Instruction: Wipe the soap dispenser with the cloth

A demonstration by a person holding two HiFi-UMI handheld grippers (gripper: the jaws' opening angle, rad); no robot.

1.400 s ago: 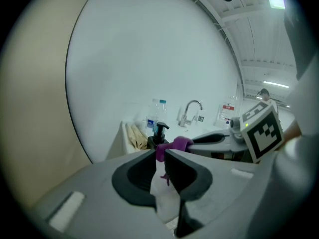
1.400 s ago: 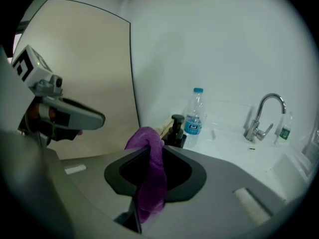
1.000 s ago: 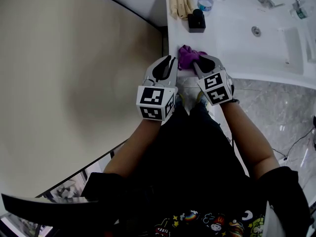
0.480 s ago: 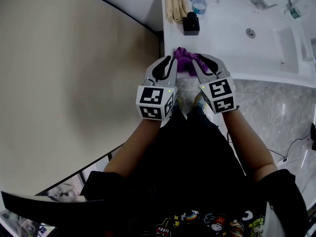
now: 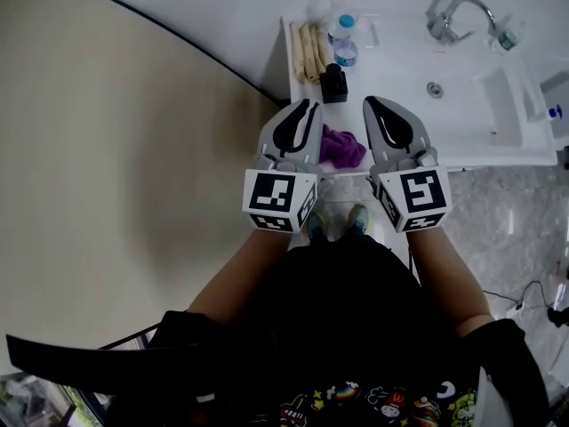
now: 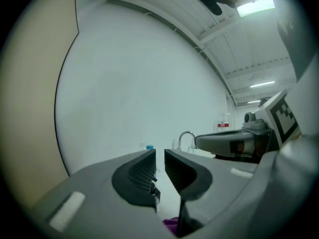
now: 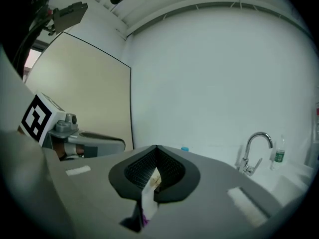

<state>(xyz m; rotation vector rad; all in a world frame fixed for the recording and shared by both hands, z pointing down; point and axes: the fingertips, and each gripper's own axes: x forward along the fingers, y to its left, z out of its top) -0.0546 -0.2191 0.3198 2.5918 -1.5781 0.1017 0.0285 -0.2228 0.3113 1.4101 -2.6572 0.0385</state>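
The purple cloth (image 5: 342,148) lies crumpled at the front edge of the white counter (image 5: 400,123); a scrap of the cloth (image 6: 172,226) shows under the left jaws. The black soap dispenser (image 5: 334,83) stands further back near the wall. Both grippers hang above the counter's edge, either side of the cloth. My left gripper (image 5: 302,105) (image 6: 159,156) has a narrow gap between its pads, with nothing in it. My right gripper (image 5: 373,103) (image 7: 157,151) has just been closing and is shut, pads meeting, nothing held.
A chrome faucet (image 5: 453,14) (image 7: 256,146) and a sink basin (image 5: 498,96) sit at the counter's right. A blue-capped bottle (image 5: 345,27) and beige rolled items (image 5: 309,50) stand behind the dispenser. A beige wall lies left, marble floor (image 5: 507,212) right.
Both grippers have lifted up and away from the cloth. The right jaws spread wider, then closed. The cloth stays on the counter edge.
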